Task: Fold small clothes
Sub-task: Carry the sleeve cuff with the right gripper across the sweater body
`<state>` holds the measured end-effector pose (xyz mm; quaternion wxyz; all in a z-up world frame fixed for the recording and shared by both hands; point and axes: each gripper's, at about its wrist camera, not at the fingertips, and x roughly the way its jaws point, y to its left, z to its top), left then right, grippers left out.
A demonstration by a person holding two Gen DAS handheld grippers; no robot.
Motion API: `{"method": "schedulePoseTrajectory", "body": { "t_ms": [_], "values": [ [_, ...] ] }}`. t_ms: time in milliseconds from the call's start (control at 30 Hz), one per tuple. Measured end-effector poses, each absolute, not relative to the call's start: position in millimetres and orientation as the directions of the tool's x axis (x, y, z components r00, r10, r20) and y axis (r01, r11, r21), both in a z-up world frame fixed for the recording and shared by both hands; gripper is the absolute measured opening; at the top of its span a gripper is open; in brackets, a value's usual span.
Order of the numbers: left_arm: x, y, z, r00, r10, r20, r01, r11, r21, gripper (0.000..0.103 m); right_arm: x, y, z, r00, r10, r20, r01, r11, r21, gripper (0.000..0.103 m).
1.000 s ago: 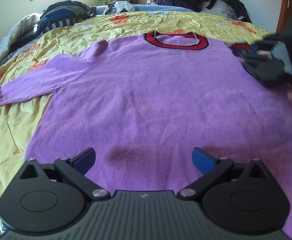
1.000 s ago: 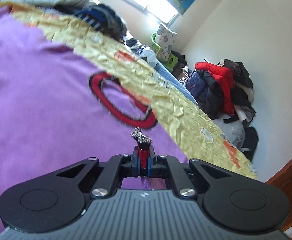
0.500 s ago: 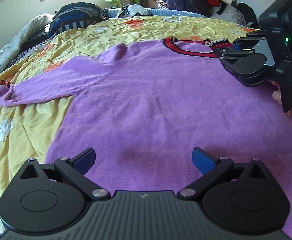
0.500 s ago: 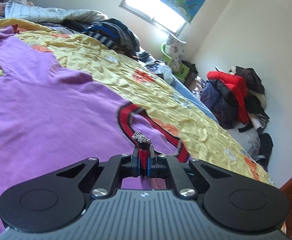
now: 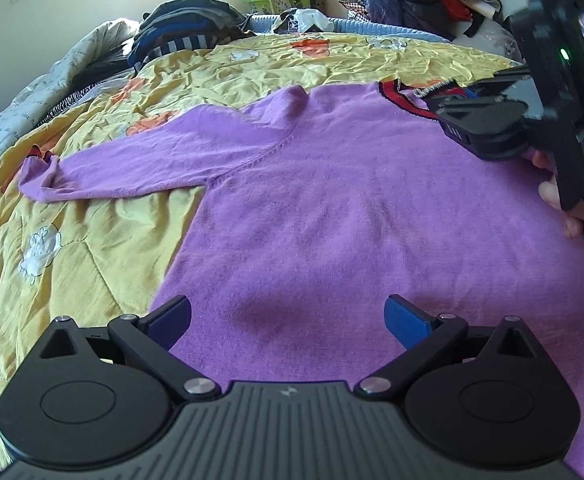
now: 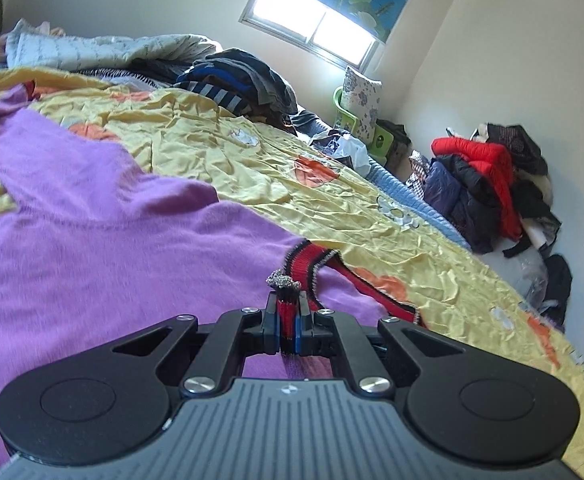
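A purple sweater (image 5: 332, 208) lies spread flat on a yellow quilt (image 5: 91, 240), one sleeve (image 5: 131, 164) stretched out to the left. Its red and black collar (image 6: 312, 264) is pinched between the jaws of my right gripper (image 6: 287, 312), which is shut on it and lifts it a little off the bed. In the left wrist view that gripper (image 5: 444, 96) shows at the upper right, held by a hand (image 5: 572, 200). My left gripper (image 5: 287, 320) hovers open over the sweater's lower part, with nothing between its fingers.
Piles of dark folded clothes (image 5: 187, 32) and a pale quilt (image 5: 31, 96) lie along the bed's far left. A heap of red and dark jackets (image 6: 488, 184) sits by the wall. A green basket (image 6: 348, 116) stands under the window (image 6: 312, 20).
My right gripper has carried the collar leftwards across the sweater, folding that side over. The left gripper has shifted too, so the spread sleeve shows more fully.
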<state>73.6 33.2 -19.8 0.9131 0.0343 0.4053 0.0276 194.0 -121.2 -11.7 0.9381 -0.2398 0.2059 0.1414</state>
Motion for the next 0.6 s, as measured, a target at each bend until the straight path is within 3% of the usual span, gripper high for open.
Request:
{"method": "schedulePoseTrajectory", "body": {
  "t_ms": [300,600],
  "values": [
    [73.3,45.3,-19.9,0.665,0.082,-0.743,-0.042,0.997,0.071,0.103,210.8,-108.1,-6.3,0.846,0.244,-0.474,-0.388,0.892,-0.234,0.009],
    [73.3,57.4,-20.0,0.657,0.089,-0.748,-0.068,0.996,0.059,0.103,214.8,-87.7,-8.0,0.837,0.277,-0.472,-0.413,0.886,-0.212,0.009]
  ]
}}
